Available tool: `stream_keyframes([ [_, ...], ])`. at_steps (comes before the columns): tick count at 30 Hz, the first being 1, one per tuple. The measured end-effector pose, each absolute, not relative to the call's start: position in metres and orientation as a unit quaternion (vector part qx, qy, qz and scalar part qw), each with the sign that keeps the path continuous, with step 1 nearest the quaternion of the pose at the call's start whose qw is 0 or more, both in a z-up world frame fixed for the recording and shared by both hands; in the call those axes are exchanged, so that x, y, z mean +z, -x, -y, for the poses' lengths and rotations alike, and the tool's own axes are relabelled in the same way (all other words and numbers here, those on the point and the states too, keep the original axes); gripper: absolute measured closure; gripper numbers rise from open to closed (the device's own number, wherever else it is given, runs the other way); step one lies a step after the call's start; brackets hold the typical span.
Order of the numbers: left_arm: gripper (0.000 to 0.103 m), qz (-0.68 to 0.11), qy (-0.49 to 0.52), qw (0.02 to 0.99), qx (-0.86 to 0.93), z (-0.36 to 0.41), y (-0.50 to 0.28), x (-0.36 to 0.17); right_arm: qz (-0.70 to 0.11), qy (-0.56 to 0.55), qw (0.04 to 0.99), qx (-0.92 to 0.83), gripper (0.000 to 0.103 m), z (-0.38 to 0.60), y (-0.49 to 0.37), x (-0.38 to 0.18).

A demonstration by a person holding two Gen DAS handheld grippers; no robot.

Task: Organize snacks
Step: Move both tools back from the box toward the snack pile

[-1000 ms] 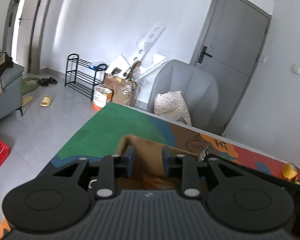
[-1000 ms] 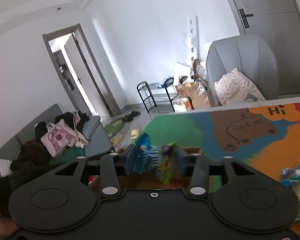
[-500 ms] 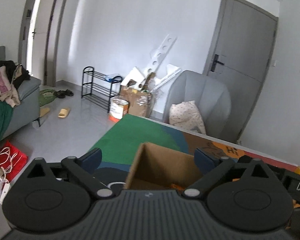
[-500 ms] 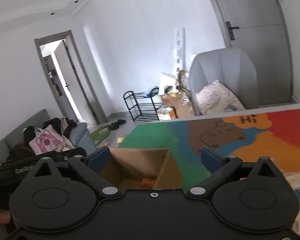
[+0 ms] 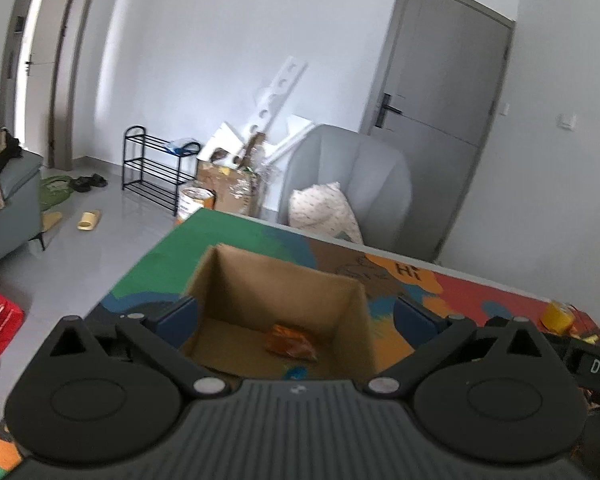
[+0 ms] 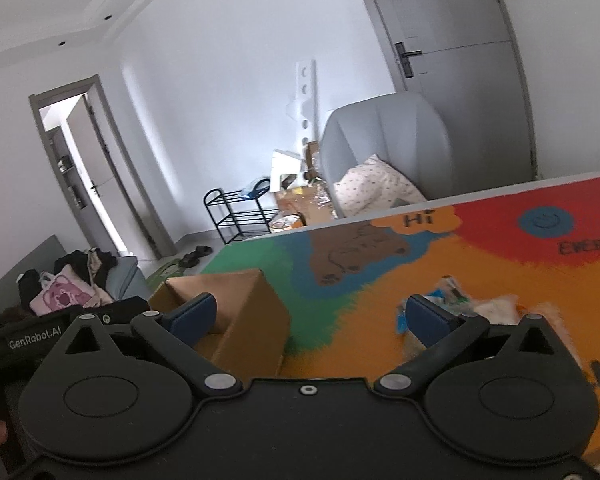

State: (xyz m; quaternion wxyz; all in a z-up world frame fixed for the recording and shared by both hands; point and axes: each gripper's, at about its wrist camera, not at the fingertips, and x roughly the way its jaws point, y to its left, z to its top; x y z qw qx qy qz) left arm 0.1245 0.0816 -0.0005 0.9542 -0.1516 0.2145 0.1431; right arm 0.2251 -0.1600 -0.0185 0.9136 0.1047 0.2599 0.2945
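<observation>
1. Left gripper (image 5: 296, 314): fingers spread as wide as they went, jaws just opened, nothing gripped. Pointed down into the cardboard box (image 5: 276, 284), which was framed between the fingers at lower centre of the left view; pads apparently clear of its walls.
2. Box itself: stood open-topped on the surface (image 5: 160, 256), by the green patch at that surface's left end. Probably set there as the collecting bin for the snacks.
3. Orange packet (image 5: 290, 343) and blue packet (image 5: 296, 372): lay on the box floor, lower centre, the blue one partly hidden by the gripper body. Judged already sorted.
4. Right gripper (image 6: 311, 313): likewise fully spread, jaws just opened, empty. Aimed past the right side of the box, seen at lower left of the right view, partly behind the left finger.
5. Loose snacks (image 6: 460, 300): lay clustered on the orange area of the surface, right of centre, partly behind the right finger. Too blurred to name. Lay outside the box, so judged the remaining work; the wide opening suited another pick.
6. Yellow item (image 5: 556, 314): sat at the far right of the left view; not identified.
</observation>
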Motion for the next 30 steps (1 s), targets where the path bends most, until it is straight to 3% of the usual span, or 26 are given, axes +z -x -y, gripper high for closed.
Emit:
stream_keyframes([
  [30,0.000,-0.249,0.119,0.961,0.026,0.009,-0.107,-0.030,-0.283,-0.106,0.934,0.192,0.000,0.264,-0.175,-0.044],
])
